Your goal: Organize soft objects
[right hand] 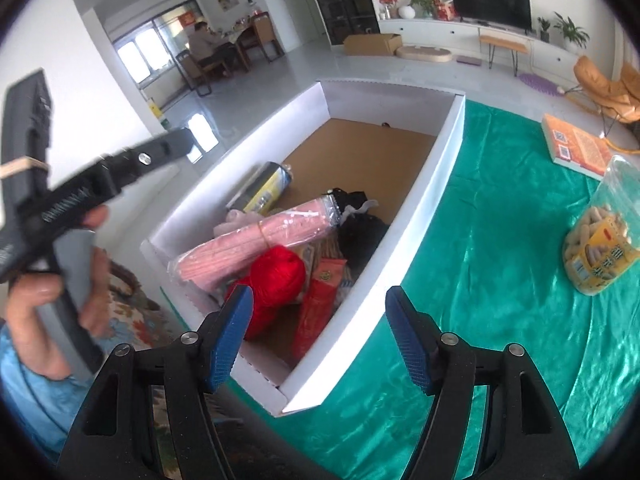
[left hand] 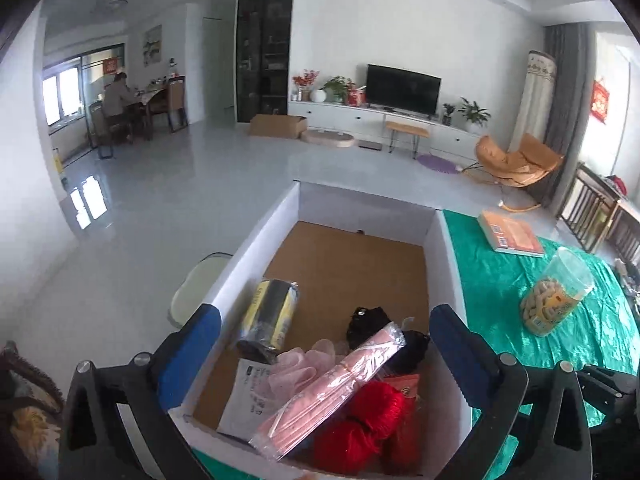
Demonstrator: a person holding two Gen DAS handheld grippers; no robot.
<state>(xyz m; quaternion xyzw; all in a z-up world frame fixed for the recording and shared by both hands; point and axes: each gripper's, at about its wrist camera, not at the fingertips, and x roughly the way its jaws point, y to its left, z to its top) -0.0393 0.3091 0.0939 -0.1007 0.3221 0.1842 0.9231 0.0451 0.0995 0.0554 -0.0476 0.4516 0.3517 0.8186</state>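
Note:
A white cardboard box (left hand: 448, 276) (right hand: 420, 208) with a brown floor sits at the left edge of a green-clothed table. In it lie a pink packet in clear wrap (left hand: 332, 388) (right hand: 260, 236), red yarn (left hand: 360, 428) (right hand: 276, 280), black fabric (left hand: 368, 324) (right hand: 360, 232), a pink mesh piece (left hand: 304, 364), a black-and-yellow roll (left hand: 272, 316) (right hand: 260, 188) and a red packet (right hand: 320, 304). My left gripper (left hand: 316, 344) is open and empty above the box's near end. My right gripper (right hand: 320, 336) is open and empty over the box's near corner.
A green cloth (right hand: 500, 280) covers the table. A clear jar of snacks (left hand: 556, 292) (right hand: 604, 232) and an orange book (left hand: 512, 234) (right hand: 576, 146) lie on it to the right of the box. The left gripper's body (right hand: 80, 192), held in a hand, is at the left.

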